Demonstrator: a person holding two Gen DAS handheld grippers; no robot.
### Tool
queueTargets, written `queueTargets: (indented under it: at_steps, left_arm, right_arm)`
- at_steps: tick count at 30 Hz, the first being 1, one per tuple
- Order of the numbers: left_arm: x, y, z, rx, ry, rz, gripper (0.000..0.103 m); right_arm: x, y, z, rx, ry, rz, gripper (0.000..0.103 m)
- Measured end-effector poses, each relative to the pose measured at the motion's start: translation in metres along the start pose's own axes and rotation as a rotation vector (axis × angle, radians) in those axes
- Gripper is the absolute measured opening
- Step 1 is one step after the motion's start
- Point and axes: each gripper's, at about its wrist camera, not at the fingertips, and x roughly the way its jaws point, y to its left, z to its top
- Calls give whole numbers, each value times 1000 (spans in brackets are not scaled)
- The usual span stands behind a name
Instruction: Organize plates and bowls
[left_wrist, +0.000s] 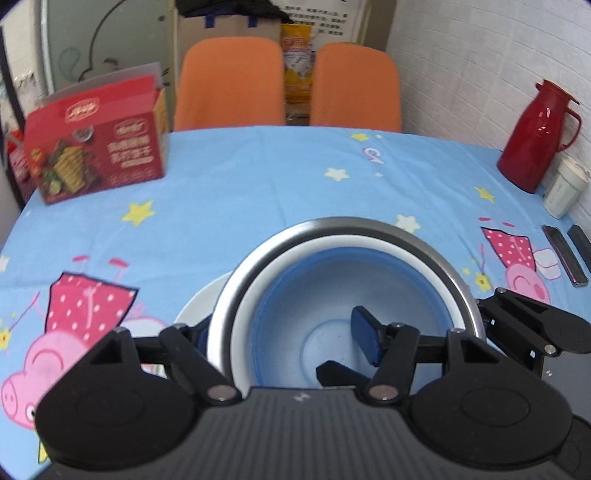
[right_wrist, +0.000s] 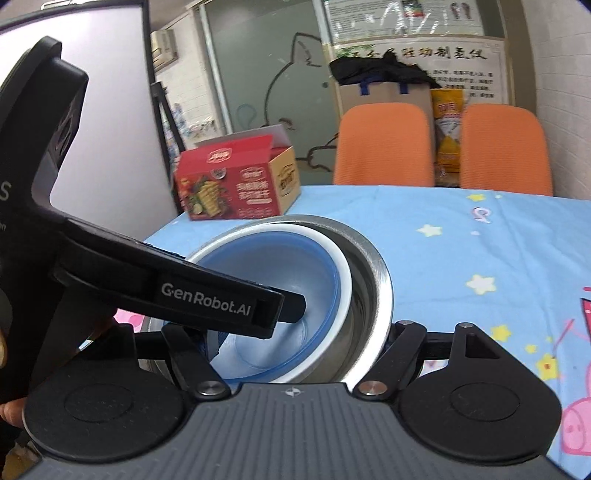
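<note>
Steel formed the outer bowl (left_wrist: 424, 240), and a blue bowl (left_wrist: 295, 317) with a white rim sat nested inside it, tilted toward nine o'clock. Beneath them, at eight o'clock in the left wrist view, a white plate (left_wrist: 195, 306) peeked out on the blue tablecloth (left_wrist: 258, 177).

The left gripper (left_wrist: 284, 339) was narrowed across both bowls' rims, one finger (left_wrist: 364, 339) inside the blue bowl and the other outside the steel wall. The right gripper (right_wrist: 295, 347) straddled the steel rim at the opposite side; whether it clamped I could not tell.

The likeliest trouble, I judged, was the loose blue bowl sliding inside the steel one if the stack tipped, or the thin rim slipping from the pads.

Counted: two bowls, one plate, two orange chairs (left_wrist: 229, 85), one red box (left_wrist: 96, 147), one red jug (left_wrist: 535, 140).
</note>
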Motion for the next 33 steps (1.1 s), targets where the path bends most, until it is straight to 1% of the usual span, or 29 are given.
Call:
queueTargets:
  at_steps: [3,7,11,15,18,20,21,24,26,30,33]
  left_arm:
    - [0,26,-17,-57,22,7,63]
    - [6,42,-29,-93,47,-17,63]
    - [14,43,-28,-90,53,-45,63]
    - [24,37,-23,-75,56,-66,63]
    - [31,35,-21,-53,48,-30,64]
    - [32,35,-21,-41,44,-34,65]
    - [32,35,-20,-40,41,-34,68]
    - [27,38,-18,-35,10,-18,72]
    - [19,43,-14,-52,-23,-15,72]
    - [-4,55,-8,-102,-99,-20,73]
    - [-19,61,-11,-146,-145,5,73]
  right_arm:
    - [13,18,-5,-20,48,55,103]
    - [20,33,-14,-31,87,72,103]
    - [23,35,-16,-36,100,54,103]
    - [25,28,-15,-28,106,22,103]
    - [32,26,-16,-34,119,13,103]
    - [36,27,-17,-41,125,19,103]
    - [36,26,-17,-40,122,23,103]
    - [35,21,-16,-18,122,33,103]
    - [30,18,-14,-3,105,26,103]
    - [6,5,-6,27,-2,-39,103]
    - [-13,-13,-4,72,-70,-81,103]
